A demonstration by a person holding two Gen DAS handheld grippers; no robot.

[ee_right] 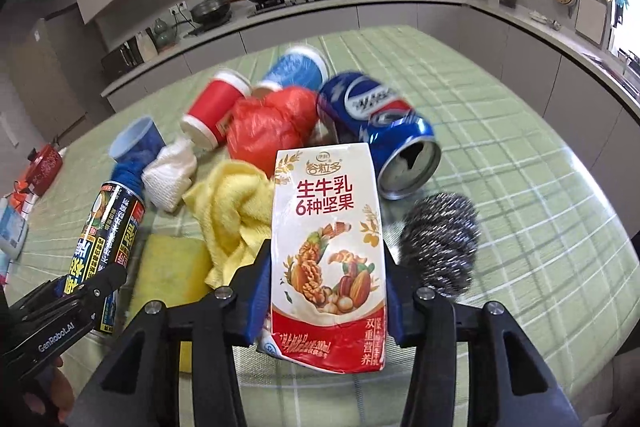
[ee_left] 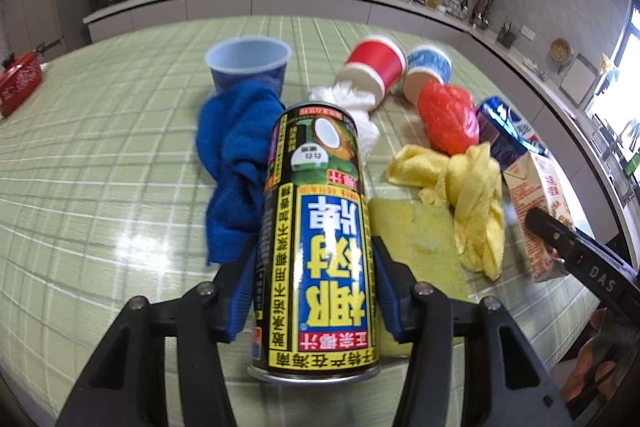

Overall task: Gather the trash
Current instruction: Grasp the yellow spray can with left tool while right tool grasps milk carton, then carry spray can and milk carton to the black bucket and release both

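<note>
A black-and-yellow coconut juice can (ee_left: 316, 227) stands upright between the blue pads of my left gripper (ee_left: 314, 247), which is shut on its sides. My right gripper (ee_right: 327, 251) is shut on a white-and-red nut milk carton (ee_right: 324, 211), held upright. Behind them on the green checked table (ee_left: 100, 187) lies more trash: a dented blue Pepsi can (ee_right: 372, 119) on its side, a red plastic bag (ee_right: 268, 127), a tipped red paper cup (ee_right: 212, 111), a tipped blue paper cup (ee_right: 296, 67) and a crumpled white tissue (ee_right: 170, 179).
A blue plastic cup (ee_left: 248, 67) stands behind a blue cloth (ee_left: 236, 155). A yellow cloth (ee_left: 472, 195) and a yellow sponge (ee_left: 416, 231) lie between the two grippers. A steel wool scrubber (ee_right: 440, 243) sits right of the carton. A red box (ee_left: 18, 83) is at the table's far left.
</note>
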